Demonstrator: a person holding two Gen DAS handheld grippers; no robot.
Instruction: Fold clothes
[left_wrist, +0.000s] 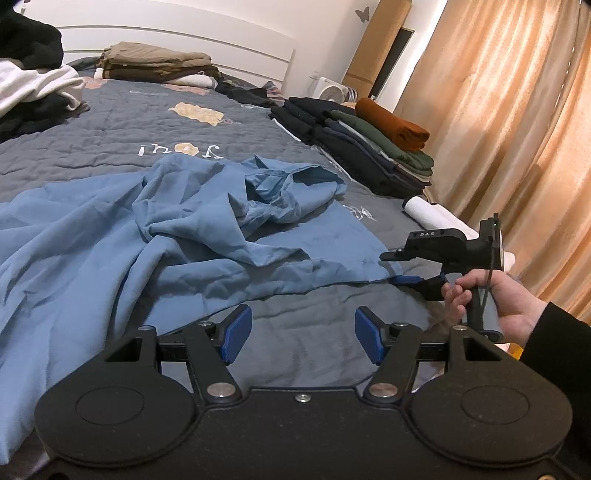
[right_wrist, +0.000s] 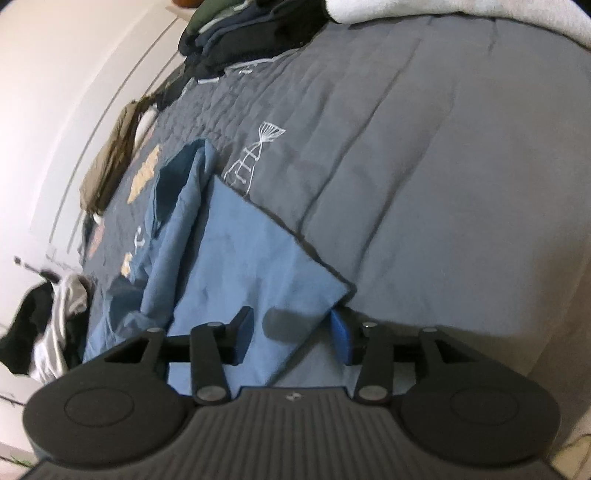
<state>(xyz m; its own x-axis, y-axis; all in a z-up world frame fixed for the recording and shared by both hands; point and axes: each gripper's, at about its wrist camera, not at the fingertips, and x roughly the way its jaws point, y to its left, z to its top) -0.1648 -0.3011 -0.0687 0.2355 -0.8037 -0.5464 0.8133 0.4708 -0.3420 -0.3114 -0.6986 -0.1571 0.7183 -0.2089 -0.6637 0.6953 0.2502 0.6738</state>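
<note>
Two hand-held grippers we record over a bed (left_wrist: 110, 122) covered in a grey quilt.

Item one: the blue garment (left_wrist: 155, 221), crumpled and unfolded, lying on the quilt. In the left wrist view it spreads from the left edge toward the right, with a bunched ridge near its middle and a flat corner reaching out to the right.

Item two: the left hand-held gripper (left_wrist: 303, 338). Its blue pads stand apart with bare quilt between them; it holds nothing and sits just beside the near hem of the garment.

Item three: the right hand-held gripper (right_wrist: 293, 338), held in the person's right hand (left_wrist: 491, 299). In its own view the fingers are spread wide, one above the cloth and one at the quilt by the pointed corner, so that corner lies between them; we see no clamping.

Item four: a pile of folded dark, green and rust-brown clothes (left_wrist: 369, 144) along the far right side of the bed.

Item five: a folded stack of tan clothes (left_wrist: 155, 62) by the white headboard (left_wrist: 221, 44).

Item six: a heap of black and white clothes (left_wrist: 33, 77) at the far left.

Item seven: orange curtains (left_wrist: 498, 110) on the right.
</note>
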